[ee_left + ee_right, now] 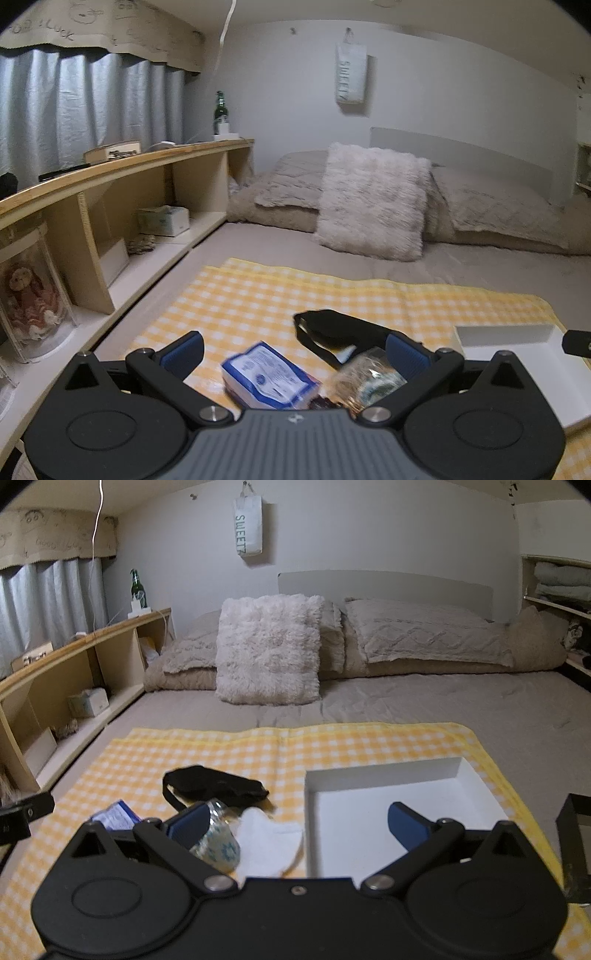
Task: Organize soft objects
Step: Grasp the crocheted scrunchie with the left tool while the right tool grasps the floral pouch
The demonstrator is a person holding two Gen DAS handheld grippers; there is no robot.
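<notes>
Both claws, left claw [293, 350] and right claw [295, 823], are held released over the checked cloth [229, 753]; soft items sit left of the empty white tray [384, 775]. Crinkly tissue pack [267, 378] could easily be fumbled.

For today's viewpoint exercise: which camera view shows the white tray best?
The right wrist view: the white tray lies nearly whole there, rim and bare floor visible on the yellow checked cloth, with only its near part behind the right gripper. The left wrist view catches only part of it at the right edge.
</notes>
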